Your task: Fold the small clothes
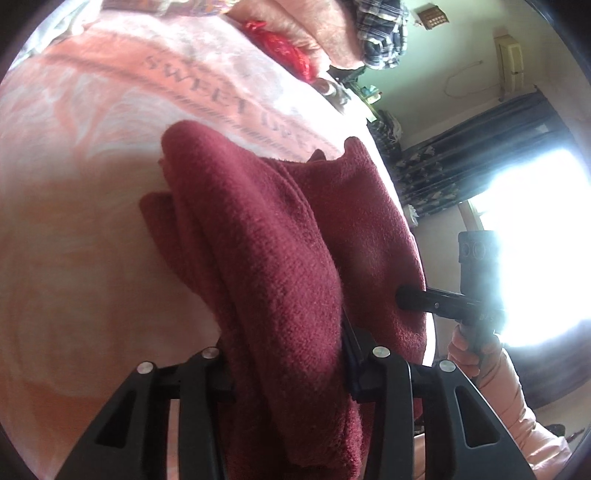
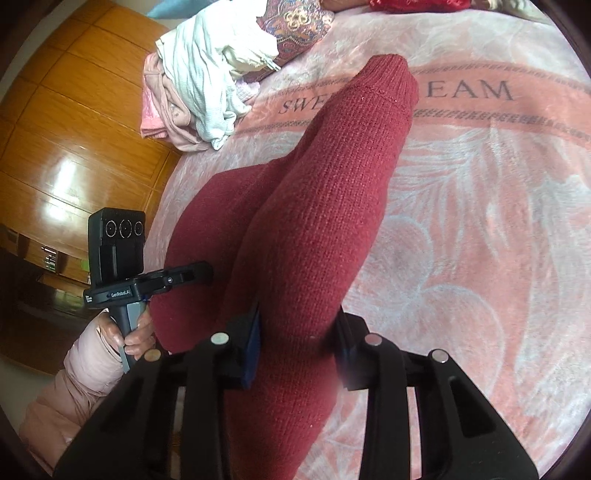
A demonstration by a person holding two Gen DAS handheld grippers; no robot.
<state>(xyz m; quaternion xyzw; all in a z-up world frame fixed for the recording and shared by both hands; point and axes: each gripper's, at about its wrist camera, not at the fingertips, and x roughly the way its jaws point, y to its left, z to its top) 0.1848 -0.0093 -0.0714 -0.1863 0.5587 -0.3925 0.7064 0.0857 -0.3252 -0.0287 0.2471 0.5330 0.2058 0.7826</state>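
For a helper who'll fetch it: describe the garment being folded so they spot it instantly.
On the pink blanket lettered SWEET DREAM, look in the middle. The dark red knit garment hangs between both claws; the clothes pile at the blanket's edge is pale pink and white.

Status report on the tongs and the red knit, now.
Left tongs and right tongs both shut on red knit garment. Garment bunched, hanging above pink blanket. Nothing in the way.

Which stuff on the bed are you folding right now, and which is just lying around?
In use:
- red knit garment
- left gripper and right gripper, both clamped on it

Just lying there:
- pile of pale clothes
- patterned cushion
- pink blanket underneath
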